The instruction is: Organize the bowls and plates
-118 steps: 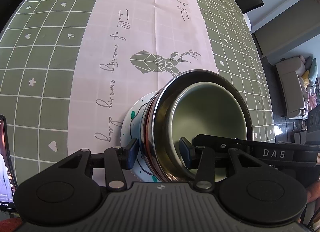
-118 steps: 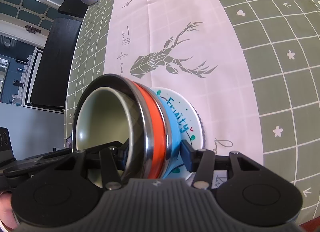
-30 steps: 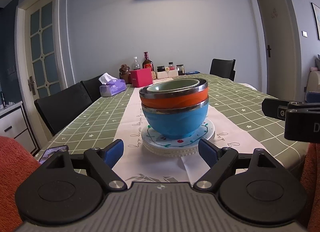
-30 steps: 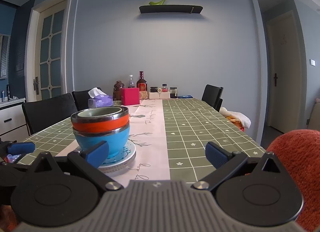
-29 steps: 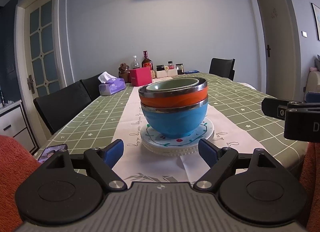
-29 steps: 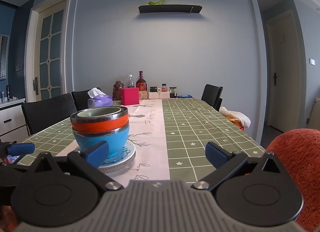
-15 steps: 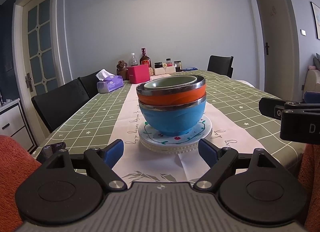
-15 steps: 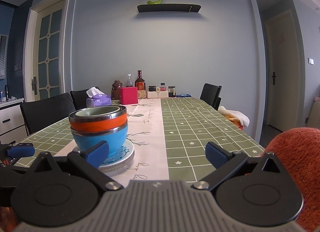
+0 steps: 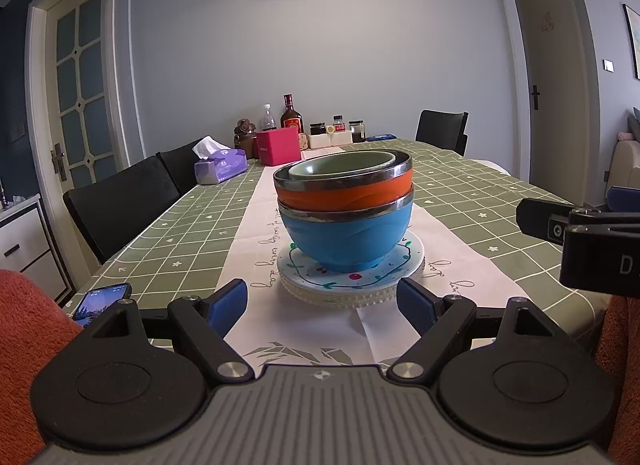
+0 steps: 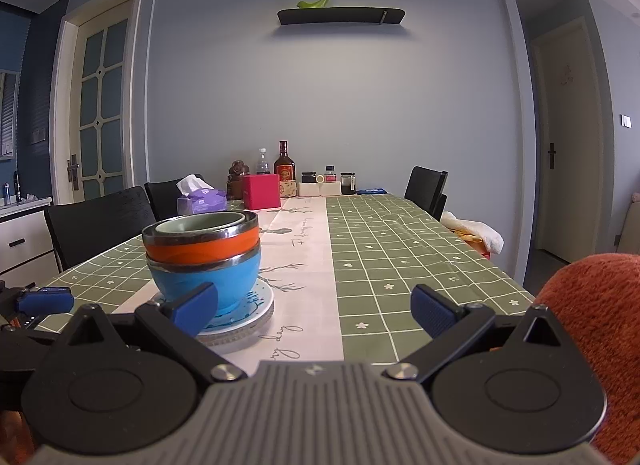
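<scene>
Both my tongs are empty with jaws spread wide: the left gripper [image 9: 322,299] hangs low at the near edge of the table, facing the stack head-on, and the right gripper [image 10: 314,307] hangs off to its right side, pointing down the length of the table past it. The stack sits on the pale runner [image 9: 256,225] that crosses the green checked tablecloth [image 9: 472,193]: a pale green inner bowl [image 9: 340,165] nested in an orange bowl with a steel rim [image 9: 346,193], that one nested in a blue bowl with a steel rim [image 9: 346,237], and the blue one resting on a white plate with a painted vine border [image 9: 352,277], which itself lies on what looks like one or more ribbed plates I cannot count. I judge the nesting sensible, largest at the bottom, so the pile stands upright and centred; the sorting looks done or nearly so, and my tongs keep clear so as not to nudge it. Around it: a phone with a lit screen [image 9: 102,301] near the table's left corner, just by my left jaw, a purple tissue box [image 9: 220,171], a pink box [image 9: 278,147] and bottles and jars [image 9: 292,119] at the far end, black chairs [image 9: 120,201] alongside. Nothing stands between my tongs and the stack.
</scene>
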Demonstrator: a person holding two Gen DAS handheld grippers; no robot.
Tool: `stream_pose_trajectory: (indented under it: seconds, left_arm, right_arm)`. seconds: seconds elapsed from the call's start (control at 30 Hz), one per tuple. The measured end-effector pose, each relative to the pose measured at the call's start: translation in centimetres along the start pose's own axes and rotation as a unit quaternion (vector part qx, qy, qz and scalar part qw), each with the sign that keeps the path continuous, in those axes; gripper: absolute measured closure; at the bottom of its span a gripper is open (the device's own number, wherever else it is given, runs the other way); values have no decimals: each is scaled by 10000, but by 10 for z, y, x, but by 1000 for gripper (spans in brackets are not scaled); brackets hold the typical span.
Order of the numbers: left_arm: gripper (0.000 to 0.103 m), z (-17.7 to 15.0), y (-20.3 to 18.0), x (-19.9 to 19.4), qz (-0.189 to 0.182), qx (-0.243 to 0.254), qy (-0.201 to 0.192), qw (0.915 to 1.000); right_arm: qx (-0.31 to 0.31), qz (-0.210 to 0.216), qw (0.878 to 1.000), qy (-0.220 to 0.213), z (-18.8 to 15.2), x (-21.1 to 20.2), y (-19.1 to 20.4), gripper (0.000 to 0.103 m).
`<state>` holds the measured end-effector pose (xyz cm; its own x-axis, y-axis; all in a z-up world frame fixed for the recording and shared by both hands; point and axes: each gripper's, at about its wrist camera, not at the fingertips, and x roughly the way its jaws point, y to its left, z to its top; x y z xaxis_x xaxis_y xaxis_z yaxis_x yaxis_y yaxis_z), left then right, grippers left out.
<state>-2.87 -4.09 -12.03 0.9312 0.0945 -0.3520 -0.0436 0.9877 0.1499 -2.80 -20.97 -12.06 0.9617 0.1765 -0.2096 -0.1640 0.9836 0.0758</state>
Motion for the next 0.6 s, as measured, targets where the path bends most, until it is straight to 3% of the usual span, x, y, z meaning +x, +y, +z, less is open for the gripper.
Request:
stream_pose_trajectory:
  seconds: [0.6]
  left_arm:
    - [4,0,0,0,22,-5,-6,10000]
  right_arm:
    - [-5,32,10000,-40,0,-1,0,3]
